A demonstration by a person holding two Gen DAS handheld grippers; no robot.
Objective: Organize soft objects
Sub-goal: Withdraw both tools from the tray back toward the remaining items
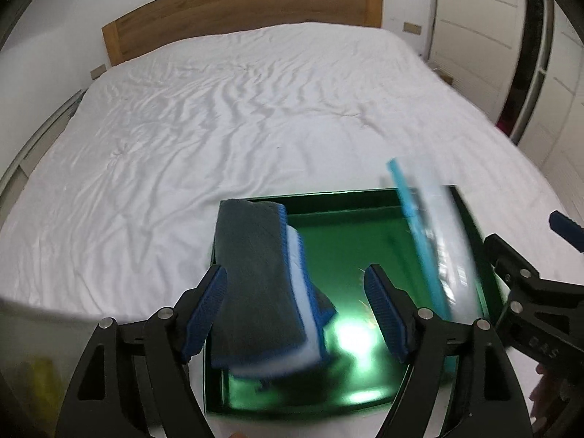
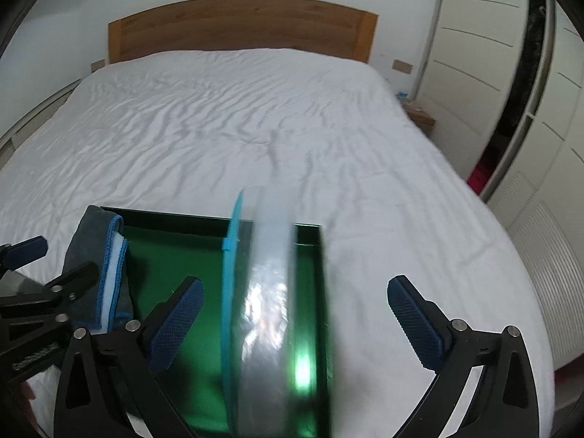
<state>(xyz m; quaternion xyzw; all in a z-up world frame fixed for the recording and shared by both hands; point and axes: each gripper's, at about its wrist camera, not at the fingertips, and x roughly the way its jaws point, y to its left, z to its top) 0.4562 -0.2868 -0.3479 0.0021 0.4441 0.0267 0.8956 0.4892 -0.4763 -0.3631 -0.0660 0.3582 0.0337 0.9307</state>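
Observation:
A shiny green tray (image 1: 343,237) lies on the white bed. Along its left side rests a folded grey towel (image 1: 255,255) with a blue hem and a white layer under it. My left gripper (image 1: 295,273) is open above it; the towel lies between the fingers and the right pad stands clear of it. A clear plastic pouch (image 2: 270,292) with a light-blue edge stands on edge in the tray's right part (image 2: 310,292), blurred. My right gripper (image 2: 295,283) is open wide around the pouch, neither pad touching it. The towel (image 2: 91,241) also shows at the left of the right wrist view.
The rumpled white bedsheet (image 1: 219,109) stretches back to a wooden headboard (image 1: 248,3). White wardrobe doors (image 2: 485,54) with a dark gap stand at the right, and a small wooden nightstand (image 2: 419,116) sits beside the bed.

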